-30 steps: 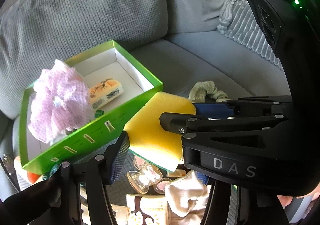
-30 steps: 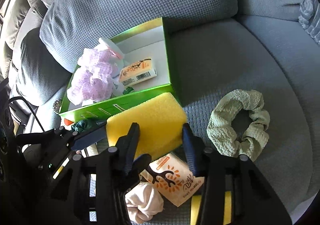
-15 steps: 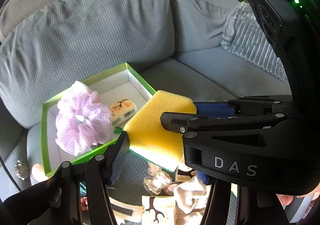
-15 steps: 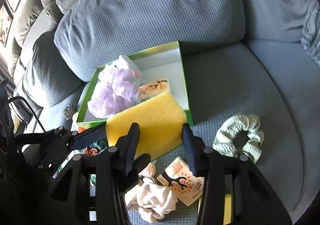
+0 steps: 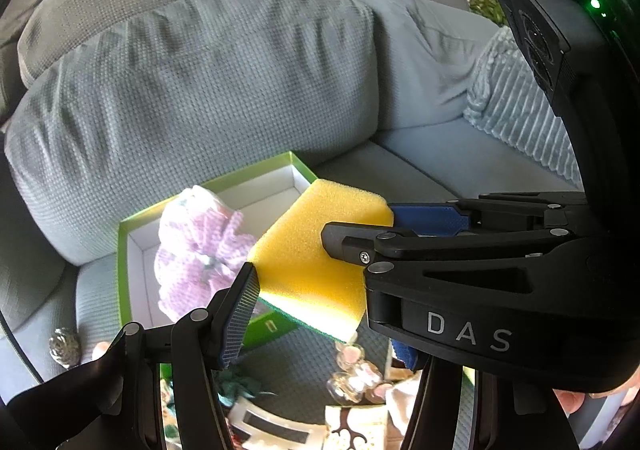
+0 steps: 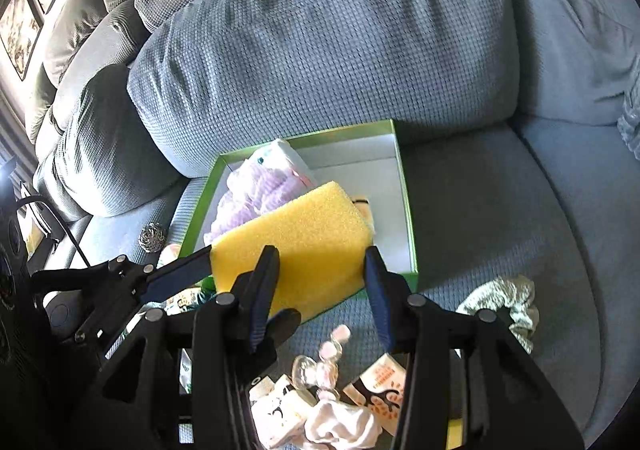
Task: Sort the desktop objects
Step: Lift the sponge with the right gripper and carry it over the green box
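Nearest to us on the sofa seat (image 6: 500,209) lies a loose heap of small things: a white scrunchie (image 6: 340,428), a clear beaded hair clip (image 6: 324,366), and a printed packet with an orange tree design (image 6: 378,394). A little to the right, apart from the heap, sits a pale green scrunchie (image 6: 508,306).

Above that heap we hold the yellow sponge (image 6: 296,246) in the air with both tools at once. Our right hand-held gripper (image 6: 320,290) is clamped across the sponge's near end, its blue pads pressing one on each side. Our left hand-held gripper (image 5: 324,270) grips the same sponge from the left, one pad set against a corner and the other against the opposite edge. In the left wrist view, a thin green layer shows along the sponge's underside.

Just behind and partly under the sponge stands the green box (image 6: 406,189) with its white inside, resting on the seat against the back cushion. In it lie a fluffy lilac scrunchie (image 5: 200,250) at the left end and a small packet (image 6: 366,211) that the sponge mostly hides. Left of the box, a small ball of metal wire (image 6: 152,236) rests on the seat.

Farthest off rise the grey sofa back cushions (image 6: 320,49), and a ribbed pale pillow (image 5: 516,113) at the right.
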`<state>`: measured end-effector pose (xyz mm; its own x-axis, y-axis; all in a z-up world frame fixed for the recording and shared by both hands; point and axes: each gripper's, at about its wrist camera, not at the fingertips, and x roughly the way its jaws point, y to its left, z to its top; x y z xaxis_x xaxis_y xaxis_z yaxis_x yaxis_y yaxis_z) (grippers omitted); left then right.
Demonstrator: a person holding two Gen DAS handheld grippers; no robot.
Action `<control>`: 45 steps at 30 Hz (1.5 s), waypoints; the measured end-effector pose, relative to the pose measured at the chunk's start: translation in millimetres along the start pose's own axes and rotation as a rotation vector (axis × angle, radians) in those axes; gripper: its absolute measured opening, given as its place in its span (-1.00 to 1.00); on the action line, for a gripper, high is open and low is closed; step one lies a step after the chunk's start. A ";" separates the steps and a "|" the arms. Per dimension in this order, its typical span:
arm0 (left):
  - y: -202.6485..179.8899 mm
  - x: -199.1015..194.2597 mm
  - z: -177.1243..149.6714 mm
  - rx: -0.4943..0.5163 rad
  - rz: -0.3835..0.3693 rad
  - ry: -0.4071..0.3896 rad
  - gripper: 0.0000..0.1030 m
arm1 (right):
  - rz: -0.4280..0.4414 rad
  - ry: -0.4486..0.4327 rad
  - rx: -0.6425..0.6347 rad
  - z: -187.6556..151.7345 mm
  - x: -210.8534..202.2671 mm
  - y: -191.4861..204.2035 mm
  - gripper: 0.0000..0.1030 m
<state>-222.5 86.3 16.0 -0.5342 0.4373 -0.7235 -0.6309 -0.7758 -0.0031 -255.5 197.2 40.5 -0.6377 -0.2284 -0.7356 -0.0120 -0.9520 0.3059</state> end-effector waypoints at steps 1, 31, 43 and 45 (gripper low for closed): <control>2.5 -1.0 0.8 -0.001 0.003 -0.004 0.16 | 0.002 -0.002 -0.002 2.3 -0.1 0.9 -0.17; 42.9 32.0 9.9 -0.072 0.027 0.036 0.16 | 0.015 0.029 -0.031 33.9 48.1 10.4 -0.17; 48.3 43.6 6.2 -0.100 0.025 0.057 0.16 | 0.000 0.044 -0.031 35.5 60.2 6.3 -0.12; 49.8 45.8 6.1 -0.104 0.029 0.058 0.16 | -0.006 0.044 -0.029 36.4 62.5 6.2 -0.07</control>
<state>-281.8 70.5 -13.0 -0.5159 0.3894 -0.7630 -0.5523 -0.8321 -0.0513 -323.4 184.4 18.4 -0.6036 -0.2303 -0.7633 0.0066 -0.9588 0.2841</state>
